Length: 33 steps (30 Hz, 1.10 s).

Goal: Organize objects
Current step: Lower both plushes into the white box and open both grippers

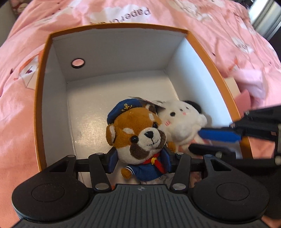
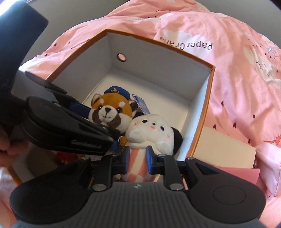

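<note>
An orange box with white inner walls (image 1: 112,57) (image 2: 158,57) sits on a pink bedspread. My left gripper (image 1: 138,157) is shut on a red panda plush in a blue sailor suit (image 1: 137,129), holding it by the body inside the box; the plush also shows in the right wrist view (image 2: 110,108). My right gripper (image 2: 137,158) is shut on a white plush with black ears and a pink-striped body (image 2: 152,129), beside the panda inside the box. In the left wrist view the white plush (image 1: 182,119) and my right gripper (image 1: 209,142) show at the right.
The pink printed bedspread (image 1: 123,12) (image 2: 237,70) surrounds the box. A cream card (image 2: 226,150) and a pink sheet (image 2: 242,175) lie right of the box. The box's far wall has a round hole (image 1: 78,63). A red item (image 2: 63,156) lies low in the box's near left.
</note>
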### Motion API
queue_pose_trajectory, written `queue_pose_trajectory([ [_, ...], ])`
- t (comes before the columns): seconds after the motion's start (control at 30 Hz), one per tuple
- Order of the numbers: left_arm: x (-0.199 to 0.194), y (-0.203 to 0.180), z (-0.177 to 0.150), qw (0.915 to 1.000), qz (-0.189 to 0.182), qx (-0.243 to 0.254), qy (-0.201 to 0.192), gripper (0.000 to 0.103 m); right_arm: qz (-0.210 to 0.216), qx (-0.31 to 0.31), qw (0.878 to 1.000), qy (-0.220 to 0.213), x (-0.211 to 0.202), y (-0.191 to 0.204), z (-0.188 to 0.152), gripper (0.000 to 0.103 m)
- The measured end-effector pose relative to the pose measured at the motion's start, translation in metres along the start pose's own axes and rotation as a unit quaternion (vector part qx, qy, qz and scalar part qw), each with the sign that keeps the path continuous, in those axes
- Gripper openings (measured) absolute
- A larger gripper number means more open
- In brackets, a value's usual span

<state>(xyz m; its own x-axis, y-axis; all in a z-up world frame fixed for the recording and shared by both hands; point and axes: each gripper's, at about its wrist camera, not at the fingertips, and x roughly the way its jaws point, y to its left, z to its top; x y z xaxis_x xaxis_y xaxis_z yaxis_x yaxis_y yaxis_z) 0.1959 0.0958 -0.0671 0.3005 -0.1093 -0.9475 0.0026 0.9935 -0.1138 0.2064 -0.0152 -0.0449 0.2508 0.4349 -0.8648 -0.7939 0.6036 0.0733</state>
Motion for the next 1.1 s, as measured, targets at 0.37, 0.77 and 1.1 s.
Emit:
queue_pose_trajectory([
  [0.37, 0.009, -0.005, -0.003, 0.9997, 0.016, 0.017, -0.002, 0.065, 0.022, -0.169, 0.985, -0.001, -0.011, -0.005, 0.015, 0.027],
  [0.77, -0.009, -0.004, -0.007, 0.9988, 0.007, 0.019, -0.044, 0.056, 0.025, -0.277, 0.959, 0.045, 0.008, -0.004, 0.036, 0.061],
  [1.1, -0.010, 0.007, -0.001, 0.9987, -0.008, -0.011, -0.049, 0.046, 0.000, -0.228, 0.971, 0.070, 0.039, 0.007, 0.034, 0.064],
])
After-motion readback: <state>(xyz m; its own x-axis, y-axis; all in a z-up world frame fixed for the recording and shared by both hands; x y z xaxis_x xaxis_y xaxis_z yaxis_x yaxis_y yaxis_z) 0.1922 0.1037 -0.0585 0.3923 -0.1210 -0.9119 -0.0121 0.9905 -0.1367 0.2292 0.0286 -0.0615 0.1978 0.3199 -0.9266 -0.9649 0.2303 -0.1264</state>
